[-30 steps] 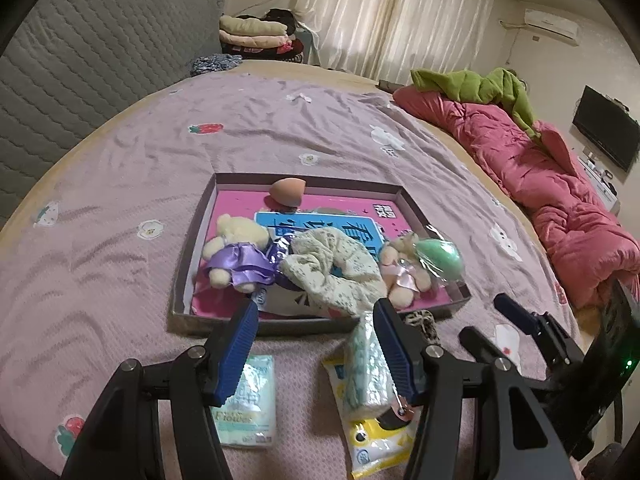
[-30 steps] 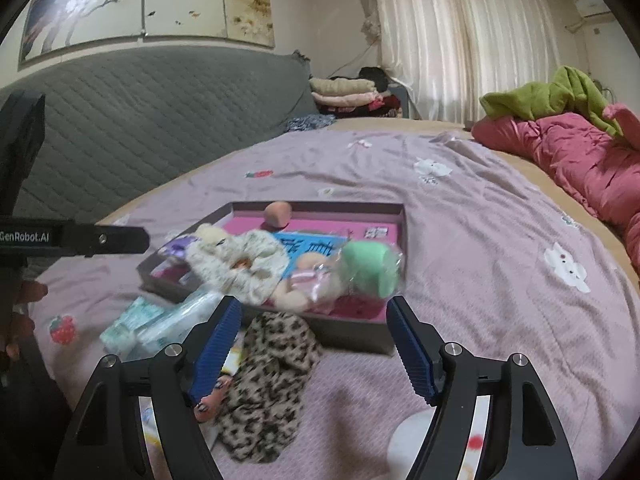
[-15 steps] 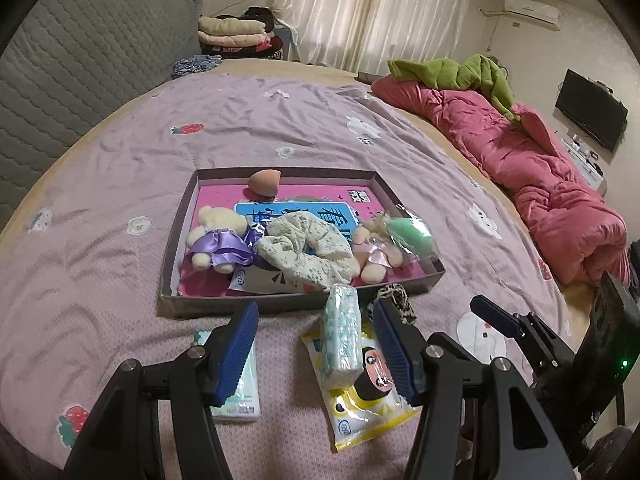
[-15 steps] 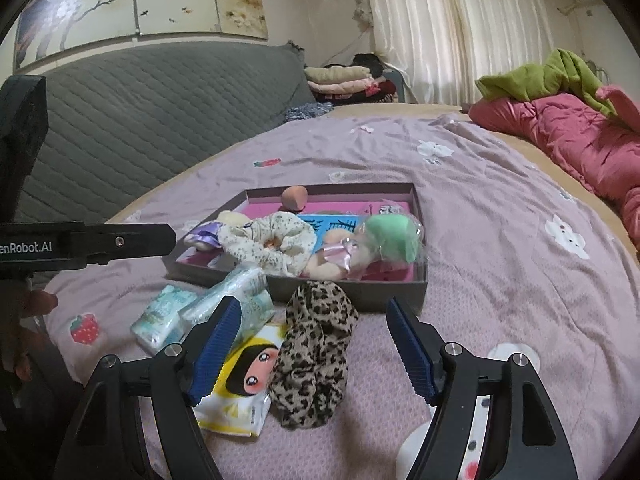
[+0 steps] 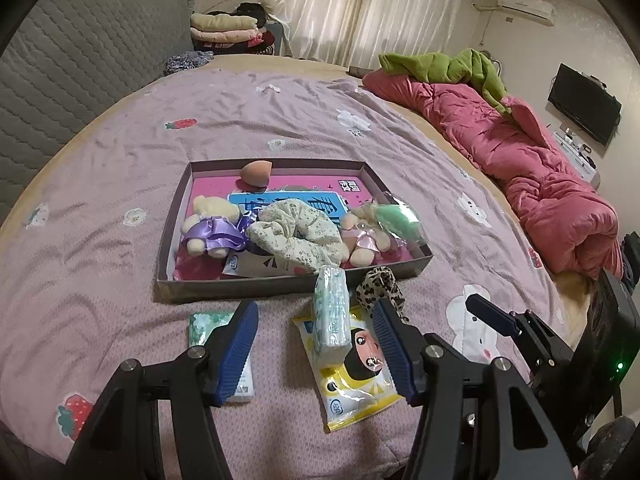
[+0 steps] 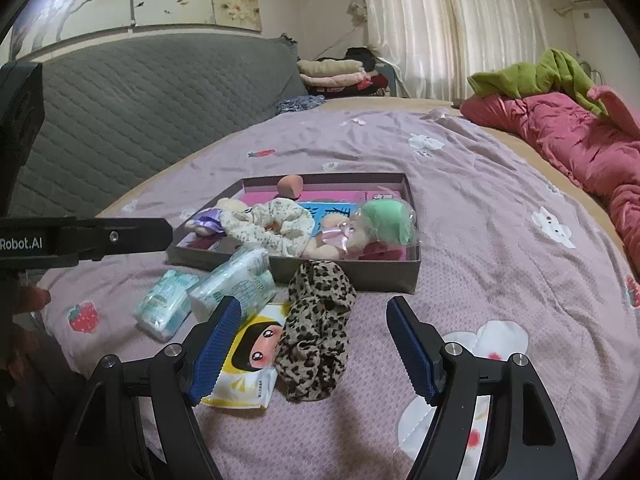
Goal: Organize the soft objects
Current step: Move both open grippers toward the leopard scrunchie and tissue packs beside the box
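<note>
**On the bed, just short of the box — loose soft things waiting**

In front of the box (image 5: 224, 290), four pieces outside it: a leopard scrunchie (image 6: 316, 328) touching the near wall, a tissue pack (image 5: 331, 312) leaning up against that wall, a yellow cartoon pouch (image 5: 352, 364) under it, a flat green pack (image 5: 208, 324) off to the left. Inside already — two small bears, a cream scrunchie, a sponge, a bagged green toy.

Right gripper (image 6: 316, 344) wide open and empty, lined up behind the scrunchie. Left gripper (image 5: 316, 344) likewise wide open, holding nothing, the tissue pack between its fingers but untouched.

Best taken one at a time: low approach, pinch across the middle, lift clear of the wall — then down into the bare pink corner, not onto the heap.
</note>
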